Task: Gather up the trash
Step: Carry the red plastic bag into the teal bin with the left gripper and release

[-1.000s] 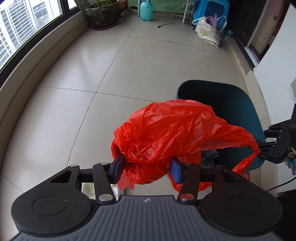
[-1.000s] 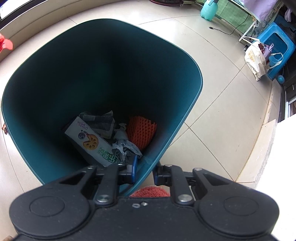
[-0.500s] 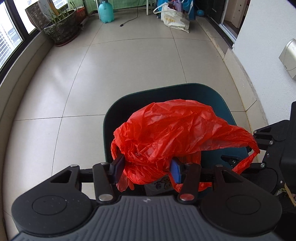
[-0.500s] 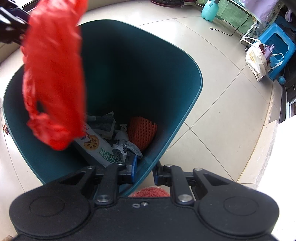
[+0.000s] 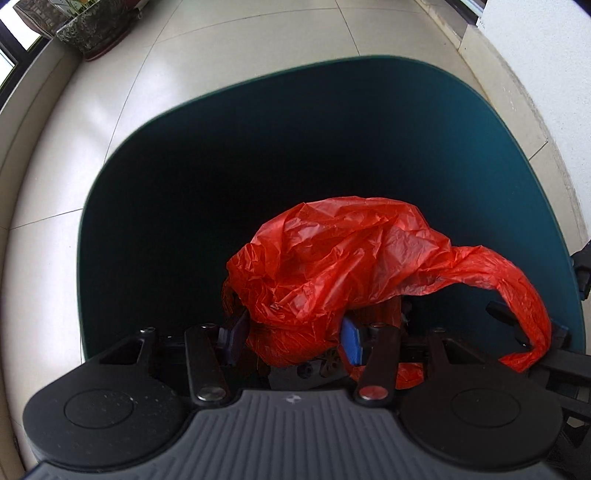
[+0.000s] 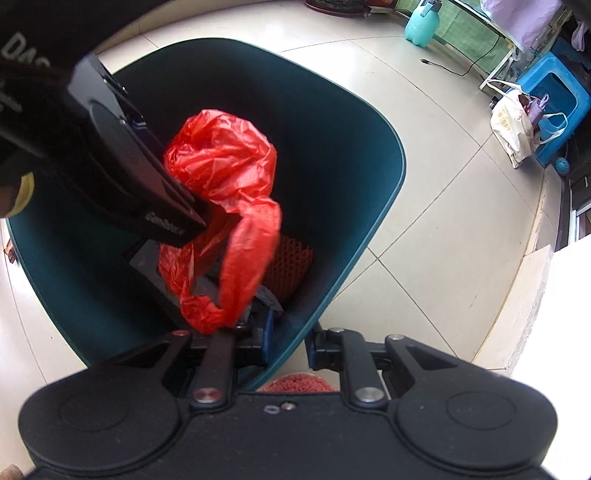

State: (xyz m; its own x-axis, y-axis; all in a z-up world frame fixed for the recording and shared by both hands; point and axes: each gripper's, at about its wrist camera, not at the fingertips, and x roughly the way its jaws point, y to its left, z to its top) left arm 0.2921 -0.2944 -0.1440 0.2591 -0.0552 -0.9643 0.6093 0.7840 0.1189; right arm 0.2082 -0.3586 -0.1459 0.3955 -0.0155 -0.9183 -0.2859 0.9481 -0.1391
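Observation:
A crumpled red plastic bag (image 5: 332, 258) hangs inside the mouth of the dark teal bin (image 5: 295, 68), and my left gripper (image 5: 293, 334) is shut on it. One long handle of the bag trails off to the right. In the right wrist view the same bag (image 6: 221, 177) dangles from the left gripper (image 6: 199, 218) above the trash at the bottom, where an orange foam net (image 6: 291, 266) shows. My right gripper (image 6: 290, 341) is shut on the bin's near rim (image 6: 399, 173), one finger inside the wall and one outside.
The bin stands on pale floor tiles. A potted plant (image 5: 92, 33) sits by the window ledge. Farther off are a teal spray bottle (image 6: 421, 22), a white tote bag (image 6: 513, 125), a blue stool (image 6: 554, 92) and a black cable (image 6: 461, 70). A white wall (image 5: 546, 74) is close on the right.
My left gripper has come over the bin and sunk into its mouth with the red bag. The right gripper has kept its hold on the rim.

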